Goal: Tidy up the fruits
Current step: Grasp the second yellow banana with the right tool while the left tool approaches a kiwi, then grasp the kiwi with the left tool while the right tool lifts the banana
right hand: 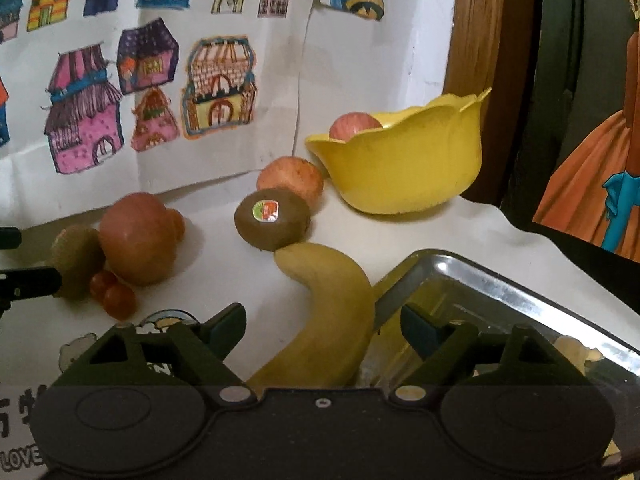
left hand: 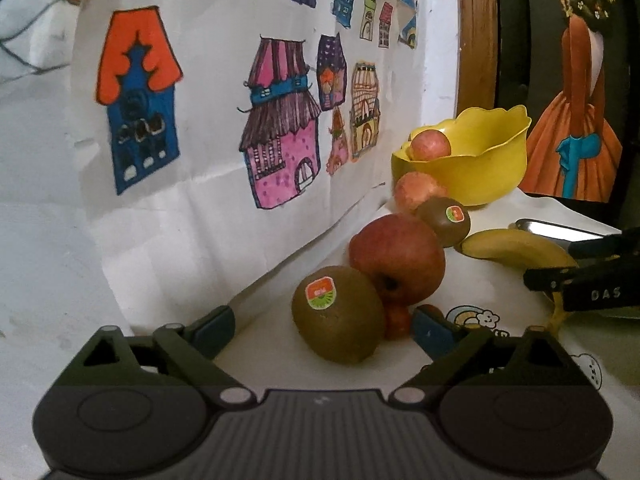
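Note:
In the left wrist view my left gripper (left hand: 323,328) stands open around a brown kiwi (left hand: 338,314) with a sticker; neither finger touches it. Behind it sit a big red apple (left hand: 398,264), small tomatoes (left hand: 398,320), a second kiwi (left hand: 444,222) and a paler apple (left hand: 416,192). A yellow bowl (left hand: 480,168) holds one apple (left hand: 430,145). In the right wrist view my right gripper (right hand: 322,326) is open astride a banana (right hand: 332,312), which lies beside a steel tray (right hand: 500,284). The bowl (right hand: 400,172) stands further back.
A sheet of coloured house drawings (left hand: 240,120) leans on the wall behind the fruit. A wooden frame (left hand: 478,40) and a painting of a figure in an orange dress (left hand: 576,128) stand at the right. The white cloth (right hand: 224,280) carries cartoon prints.

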